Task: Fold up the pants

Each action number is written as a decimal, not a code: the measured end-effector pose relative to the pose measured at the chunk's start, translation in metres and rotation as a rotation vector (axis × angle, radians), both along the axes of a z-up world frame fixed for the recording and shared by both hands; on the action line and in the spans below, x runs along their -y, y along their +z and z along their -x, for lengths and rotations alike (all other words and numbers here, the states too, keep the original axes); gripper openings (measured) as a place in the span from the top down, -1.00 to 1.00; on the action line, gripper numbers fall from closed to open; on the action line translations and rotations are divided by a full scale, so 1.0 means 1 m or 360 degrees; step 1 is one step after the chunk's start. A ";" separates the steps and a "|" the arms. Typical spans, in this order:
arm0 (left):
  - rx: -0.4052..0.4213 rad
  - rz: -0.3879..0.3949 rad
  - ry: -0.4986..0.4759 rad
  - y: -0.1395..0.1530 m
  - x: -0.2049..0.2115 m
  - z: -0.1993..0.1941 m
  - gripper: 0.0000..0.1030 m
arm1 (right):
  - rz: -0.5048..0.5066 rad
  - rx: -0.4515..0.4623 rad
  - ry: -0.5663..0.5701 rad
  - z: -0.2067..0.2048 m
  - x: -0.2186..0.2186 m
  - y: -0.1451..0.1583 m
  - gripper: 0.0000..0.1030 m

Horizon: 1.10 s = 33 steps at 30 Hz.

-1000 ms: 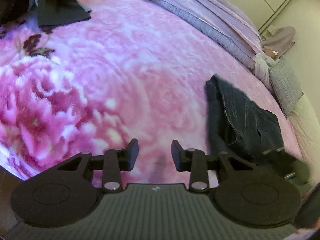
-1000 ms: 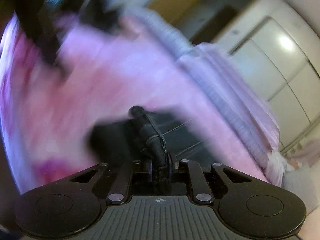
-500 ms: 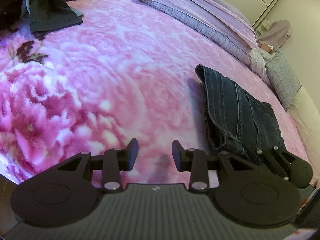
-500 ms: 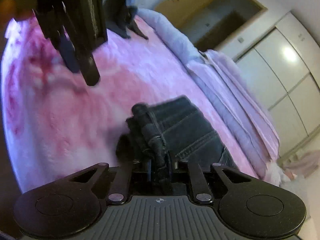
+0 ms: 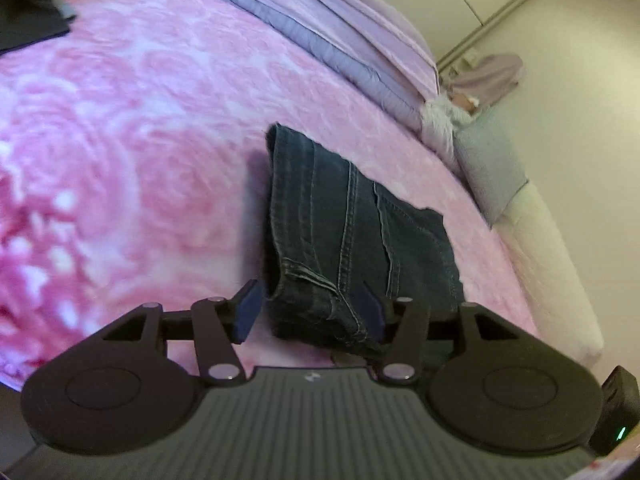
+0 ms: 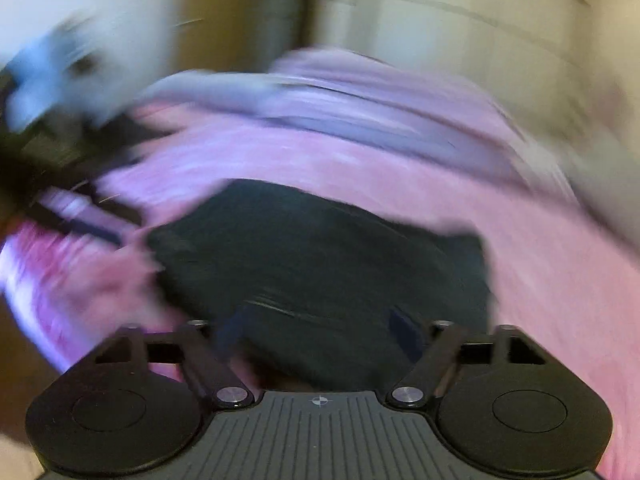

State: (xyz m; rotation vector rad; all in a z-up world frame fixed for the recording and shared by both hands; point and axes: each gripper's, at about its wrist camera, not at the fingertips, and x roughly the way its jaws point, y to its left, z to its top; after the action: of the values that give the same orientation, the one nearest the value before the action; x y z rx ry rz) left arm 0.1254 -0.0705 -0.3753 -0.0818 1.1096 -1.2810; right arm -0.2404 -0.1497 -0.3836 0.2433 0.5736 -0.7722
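A folded pair of dark blue jeans [image 5: 352, 232] lies flat on the pink floral blanket [image 5: 120, 128]. My left gripper [image 5: 310, 312] is open, and the near corner of the jeans sits between its spread fingers. The right wrist view is badly blurred. In it the jeans [image 6: 320, 260] show as a dark slab just ahead of my right gripper [image 6: 318, 330], which is open wide over their near edge and holds nothing. The left gripper [image 6: 80, 216] shows as a dark smear at the left of that view.
Black clothes [image 5: 28, 8] lie at the bed's far left corner. Folded lilac bedding [image 5: 320, 28] runs along the far side. A grey pillow [image 5: 488, 168] and a white bolster [image 5: 552, 280] line the right edge, with wardrobe doors beyond.
My right gripper, shut on the jeans' edge before, has let go and opened wide. My left gripper has moved right to the jeans, and its fingers have spread further around the near corner.
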 end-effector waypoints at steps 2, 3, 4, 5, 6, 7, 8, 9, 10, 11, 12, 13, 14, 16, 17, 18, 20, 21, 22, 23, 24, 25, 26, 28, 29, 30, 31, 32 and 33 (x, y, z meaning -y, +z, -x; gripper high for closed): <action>0.0025 -0.0019 -0.0015 -0.006 0.009 0.007 0.25 | -0.0123 0.0063 -0.0235 0.025 0.023 -0.005 0.31; 0.0071 -0.0026 -0.0014 -0.010 0.013 0.010 0.38 | -0.0174 0.0121 -0.0307 0.038 0.032 -0.008 0.41; 0.0168 -0.0047 -0.0006 -0.013 0.015 0.014 0.45 | -0.0214 0.0185 -0.0330 0.048 0.038 -0.012 0.41; 0.0282 -0.0076 -0.0032 -0.017 0.019 0.020 0.44 | -0.0244 0.0197 -0.0324 0.053 0.044 -0.018 0.40; 0.0342 -0.0091 -0.0045 -0.023 0.020 0.024 0.44 | -0.0279 0.0157 -0.0322 0.053 0.051 -0.026 0.40; 0.0362 -0.0108 -0.0056 -0.028 0.021 0.027 0.43 | -0.0302 0.0129 -0.0311 0.051 0.055 -0.030 0.40; 0.0364 -0.0117 -0.0057 -0.029 0.021 0.027 0.43 | -0.0309 0.0121 -0.0305 0.053 0.056 -0.026 0.40; 0.0391 -0.0127 -0.0065 -0.025 0.021 0.028 0.43 | -0.0343 0.0095 -0.0298 0.051 0.060 -0.018 0.40; 0.0457 -0.0142 -0.0076 -0.016 0.020 0.030 0.43 | -0.0370 0.0088 -0.0303 0.053 0.061 -0.012 0.40; 0.0555 -0.0163 -0.0068 -0.008 0.016 0.028 0.45 | -0.0376 0.0113 -0.0318 0.056 0.064 -0.001 0.40; 0.0667 -0.0180 -0.0062 0.002 0.014 0.028 0.46 | -0.0358 0.0148 -0.0323 0.058 0.067 0.003 0.40; 0.0757 -0.0202 -0.0044 0.011 0.014 0.024 0.47 | -0.0331 0.0180 -0.0328 0.061 0.069 0.008 0.40; 0.0798 -0.0208 -0.0019 0.018 0.014 0.020 0.52 | -0.0305 0.0200 -0.0330 0.063 0.072 0.013 0.39; 0.0823 -0.0157 0.0006 0.033 0.024 0.010 0.52 | -0.0261 0.0237 -0.0292 0.057 0.088 0.020 0.39; 0.0831 -0.0113 -0.0010 0.040 0.034 0.009 0.52 | -0.0246 0.0238 -0.0267 0.048 0.099 0.020 0.40; 0.0847 -0.0069 -0.0036 0.046 0.048 0.012 0.52 | -0.0223 0.0236 -0.0235 0.037 0.109 0.022 0.40; 0.0857 0.0022 -0.0123 0.051 0.076 0.020 0.50 | -0.0179 0.0227 -0.0154 0.013 0.127 0.019 0.40; 0.0856 0.0040 -0.0154 0.049 0.091 0.024 0.50 | -0.0161 0.0213 -0.0128 0.000 0.135 0.014 0.41; 0.0851 0.0034 -0.0174 0.045 0.107 0.028 0.50 | -0.0139 0.0191 -0.0089 -0.014 0.144 0.011 0.42; 0.0841 0.0030 -0.0200 0.038 0.120 0.031 0.50 | -0.0113 0.0172 -0.0052 -0.026 0.151 0.006 0.44; 0.0849 0.0018 -0.0213 0.029 0.133 0.033 0.55 | -0.0085 0.0147 -0.0014 -0.038 0.158 0.001 0.47; 0.0880 -0.0022 -0.0216 0.017 0.145 0.034 0.58 | -0.0075 0.0115 0.0015 -0.051 0.169 -0.010 0.48; 0.0905 -0.0054 -0.0219 0.006 0.153 0.035 0.59 | -0.0078 0.0077 0.0025 -0.061 0.179 -0.020 0.50; 0.0955 -0.0104 -0.0181 -0.017 0.162 0.029 0.58 | -0.0080 -0.0056 -0.0032 -0.077 0.202 -0.044 0.57; 0.0932 -0.0073 -0.0177 -0.025 0.162 0.024 0.58 | -0.0089 -0.0087 -0.0067 -0.079 0.212 -0.051 0.73; 0.0913 -0.0038 -0.0162 -0.030 0.160 0.020 0.58 | -0.0124 -0.0062 -0.0101 -0.077 0.223 -0.054 0.82; 0.0902 -0.0022 -0.0155 -0.032 0.161 0.018 0.58 | -0.0190 -0.0003 -0.0128 -0.071 0.232 -0.053 0.82; 0.0906 -0.0007 -0.0154 -0.032 0.159 0.017 0.58 | -0.0236 0.0044 -0.0164 -0.065 0.239 -0.052 0.84; 0.0914 0.0001 -0.0156 -0.032 0.159 0.017 0.58 | -0.0256 0.0083 -0.0210 -0.060 0.244 -0.049 0.84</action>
State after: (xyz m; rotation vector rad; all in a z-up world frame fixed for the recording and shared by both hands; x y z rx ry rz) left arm 0.1085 -0.2294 -0.4069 0.3269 0.6224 -1.2804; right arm -0.1806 -0.3940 -0.4321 0.4519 0.5747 -0.8456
